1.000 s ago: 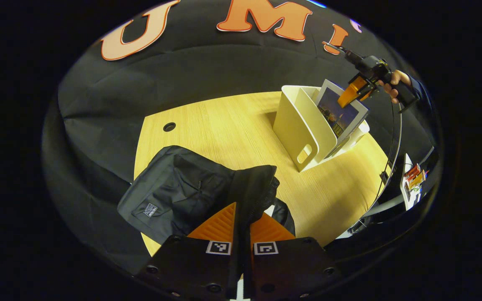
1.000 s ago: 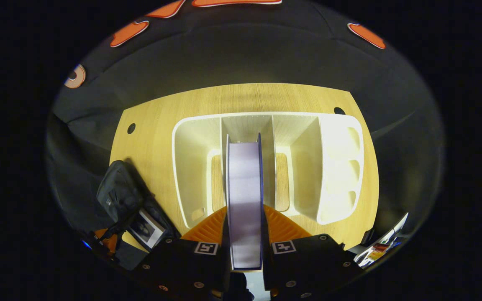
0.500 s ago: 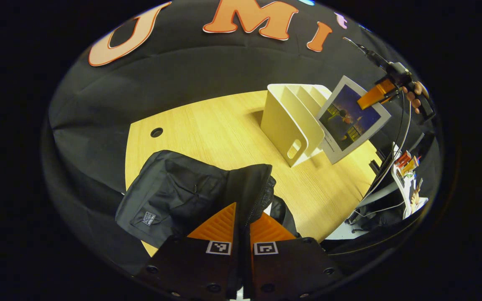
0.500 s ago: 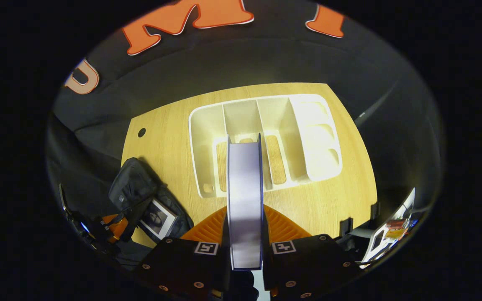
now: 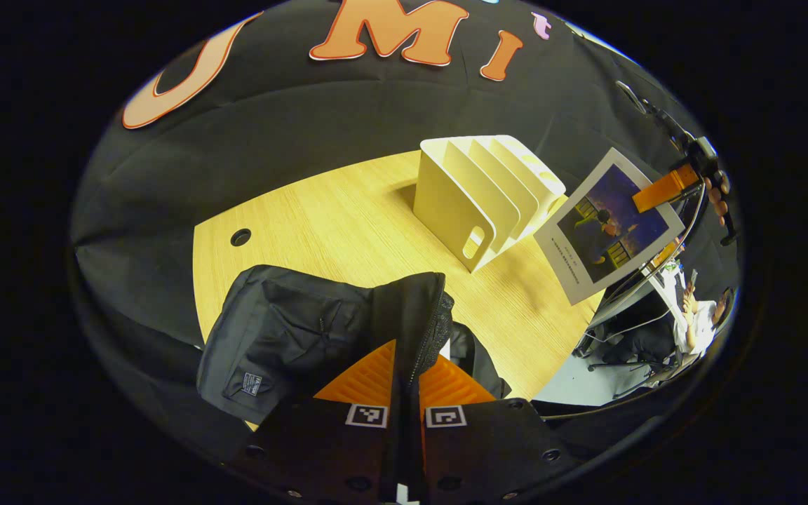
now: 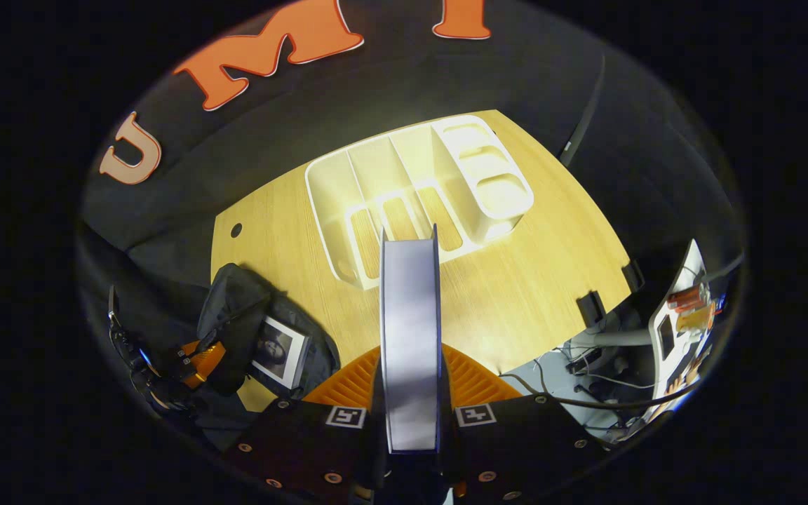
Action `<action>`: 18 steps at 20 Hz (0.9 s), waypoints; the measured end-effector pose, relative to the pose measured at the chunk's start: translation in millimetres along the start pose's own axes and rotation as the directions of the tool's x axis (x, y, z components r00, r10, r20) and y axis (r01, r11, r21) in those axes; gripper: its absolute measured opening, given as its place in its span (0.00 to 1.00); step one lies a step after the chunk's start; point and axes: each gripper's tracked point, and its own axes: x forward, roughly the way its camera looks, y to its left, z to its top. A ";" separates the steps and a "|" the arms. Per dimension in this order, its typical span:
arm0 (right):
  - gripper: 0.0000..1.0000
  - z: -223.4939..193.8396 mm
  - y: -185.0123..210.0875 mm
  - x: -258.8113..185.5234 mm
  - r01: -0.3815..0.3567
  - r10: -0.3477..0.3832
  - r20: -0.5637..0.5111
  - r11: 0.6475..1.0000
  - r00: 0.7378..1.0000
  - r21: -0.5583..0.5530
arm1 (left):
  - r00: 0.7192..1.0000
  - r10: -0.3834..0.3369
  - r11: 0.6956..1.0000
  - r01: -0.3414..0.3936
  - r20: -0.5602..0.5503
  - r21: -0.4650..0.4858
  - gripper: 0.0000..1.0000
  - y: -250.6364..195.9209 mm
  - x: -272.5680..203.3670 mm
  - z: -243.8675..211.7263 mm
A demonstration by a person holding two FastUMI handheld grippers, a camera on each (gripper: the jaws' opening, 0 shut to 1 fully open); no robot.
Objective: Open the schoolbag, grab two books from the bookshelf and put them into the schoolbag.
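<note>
Right gripper jaws clamped on book, bookshelf ahead of them; left gripper jaws pinch schoolbag flap.

Light comes from above and falls brightly on the wooden table. In the right gripper view the white bookshelf glows so much that its edges wash out. Beside the bookshelf in the left gripper view lies a soft dark shadow on the wood. The black schoolbag is dim and its folds are hard to see. Straight lines bend near the edges of both views. Both pictures look sharp.
</note>
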 end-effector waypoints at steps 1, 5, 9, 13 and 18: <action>0.32 -7.4 1.2 -2.0 -0.009 0.009 0.003 1.000 1.000 0.024 | 1.000 -0.009 1.000 0.009 0.000 0.010 0.06 0.2 -0.9 1.4; 0.32 -37.4 17.8 -3.6 -0.074 0.072 0.020 0.993 0.997 0.092 | 0.999 -0.039 0.998 0.039 0.002 0.053 0.06 -0.6 -1.1 3.4; 0.30 -59.9 37.8 -4.6 -0.157 0.152 0.041 0.973 0.987 0.168 | 0.998 -0.061 0.996 0.060 0.011 0.071 0.06 0.4 -0.5 4.9; 0.30 -73.1 70.2 -3.6 -0.301 0.289 0.086 0.929 0.953 0.214 | 0.997 -0.073 0.994 0.071 0.020 0.086 0.06 0.9 -0.9 9.7; 0.30 -87.5 114.3 19.6 -0.426 0.416 0.094 0.875 0.904 0.228 | 0.997 -0.070 0.994 0.067 0.030 0.089 0.06 2.5 -3.4 16.4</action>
